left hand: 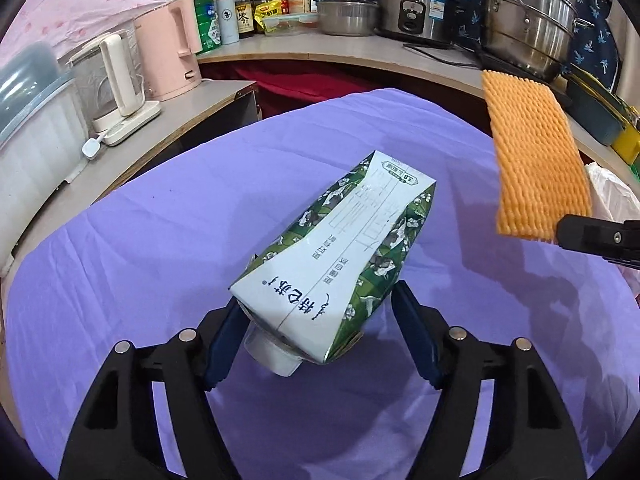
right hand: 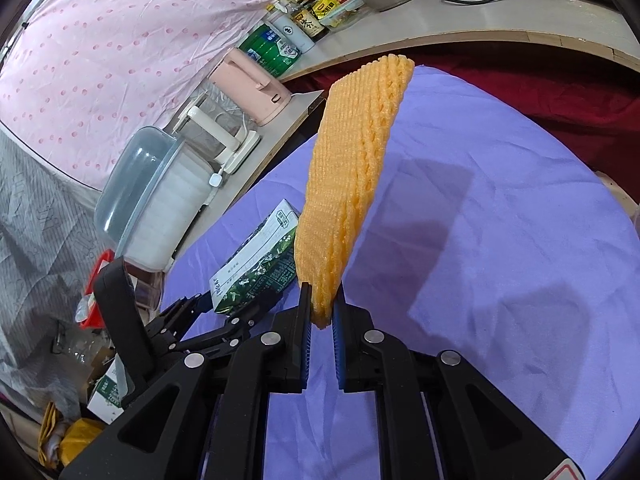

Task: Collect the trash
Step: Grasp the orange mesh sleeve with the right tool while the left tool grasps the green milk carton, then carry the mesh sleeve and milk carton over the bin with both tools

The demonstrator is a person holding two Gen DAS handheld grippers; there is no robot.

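Observation:
A crushed green-and-white milk carton point(left hand: 340, 256) with a white cap sits between the fingers of my left gripper point(left hand: 316, 312), above the purple cloth point(left hand: 120, 280). The jaws press its cap end on both sides. It also shows in the right wrist view point(right hand: 256, 264) with the left gripper point(right hand: 224, 312) around it. My right gripper point(right hand: 322, 304) is shut on the lower edge of an orange foam fruit net point(right hand: 352, 176), held upright above the cloth. The net also shows in the left wrist view point(left hand: 532, 156), at the right.
A wooden counter point(left hand: 280, 46) behind holds bottles, a pink kettle point(left hand: 168, 46), a white kettle point(left hand: 116, 80), steel pots point(left hand: 420, 4) and a plastic-lidded container point(left hand: 32, 120). A white plastic bag point(left hand: 612, 196) lies at the cloth's right edge. Clutter lies on the floor at the left point(right hand: 80, 380).

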